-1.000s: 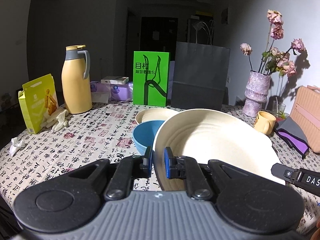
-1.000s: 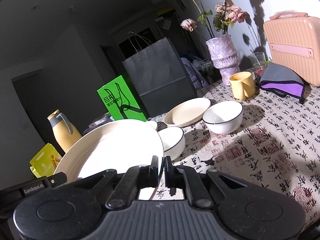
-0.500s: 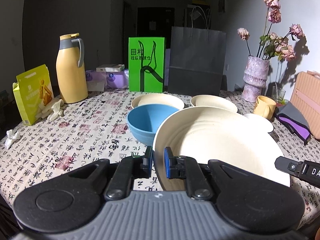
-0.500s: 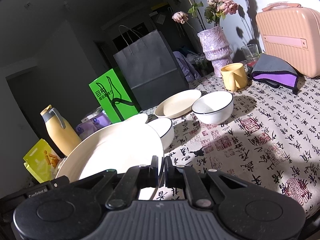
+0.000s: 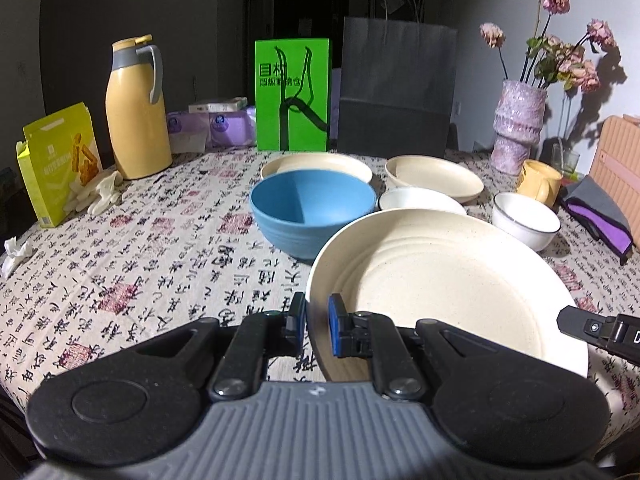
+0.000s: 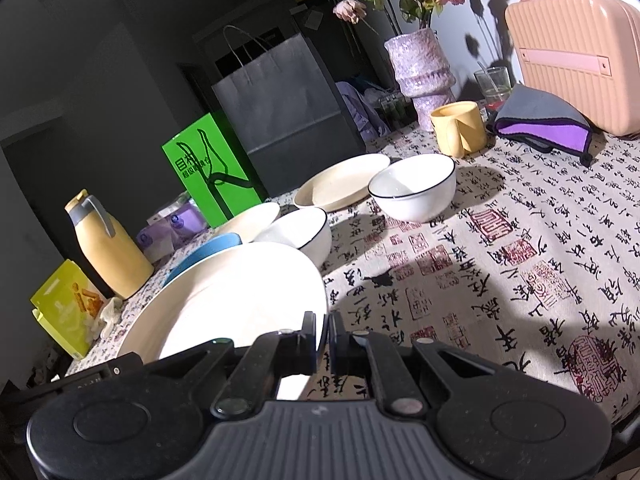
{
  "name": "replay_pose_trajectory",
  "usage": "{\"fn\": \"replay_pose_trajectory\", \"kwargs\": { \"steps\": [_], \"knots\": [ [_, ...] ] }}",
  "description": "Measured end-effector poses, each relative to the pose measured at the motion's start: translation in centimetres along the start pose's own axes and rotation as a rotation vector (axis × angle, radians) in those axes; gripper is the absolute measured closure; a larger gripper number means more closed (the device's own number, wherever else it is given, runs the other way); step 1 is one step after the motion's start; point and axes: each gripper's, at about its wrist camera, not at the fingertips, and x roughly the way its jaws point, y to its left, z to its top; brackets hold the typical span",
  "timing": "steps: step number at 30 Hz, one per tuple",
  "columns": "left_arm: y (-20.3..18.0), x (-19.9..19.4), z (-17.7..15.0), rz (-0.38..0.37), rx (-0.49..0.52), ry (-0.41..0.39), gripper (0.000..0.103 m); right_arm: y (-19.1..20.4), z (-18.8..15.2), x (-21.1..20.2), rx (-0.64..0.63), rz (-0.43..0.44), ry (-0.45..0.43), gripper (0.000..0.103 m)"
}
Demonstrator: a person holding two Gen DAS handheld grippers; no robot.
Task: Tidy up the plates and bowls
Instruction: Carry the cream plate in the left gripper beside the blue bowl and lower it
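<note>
Toward the left edge of the surface [image 5: 132, 264] stand a yellow box [image 5: 60, 160] and a jug [image 5: 136, 112], well clear of the crockery. The left gripper [image 5: 317, 330] has its jaws clamped on the near-left rim of the big plate [image 5: 440, 280], and the right gripper [image 6: 322, 340] has its jaws pinched tight on the opposite rim, so the plate hangs between the two near the front edge, tilted a little and seemingly just off the cloth, though contact cannot be confirmed. Behind it sits the blue bowl [image 5: 312, 208], just beside the plate's far rim, with a cream plate [image 5: 316, 166] behind that. Further right come a second cream plate [image 5: 434, 176], a white bowl [image 5: 420, 202] close behind the big plate, and another white bowl [image 5: 526, 220] toward the right edge, then a mug [image 5: 538, 180], a vase [image 5: 518, 120] and a pink case [image 6: 576, 52] at the back right. The step in hand looks like setting the big plate down as a base for stacking. To do it well, both hands should sink evenly so the plate lands flat rather than on one rim, staying short of the blue bowl so the rims do not knock. Each grip should let go only once the plate bears fully on the cloth, and the jaws should draw outward, not upward, to avoid tipping it.
</note>
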Motion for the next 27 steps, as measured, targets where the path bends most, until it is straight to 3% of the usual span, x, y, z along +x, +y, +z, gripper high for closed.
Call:
{"fn": "replay_pose_trajectory", "kwargs": {
  "steps": [27],
  "knots": [
    [-0.2, 4.6, -2.6, 0.03, 0.008, 0.113, 0.091, -1.2, -2.0, 3.3, -0.016, -0.055, 0.09, 0.097]
  ]
}}
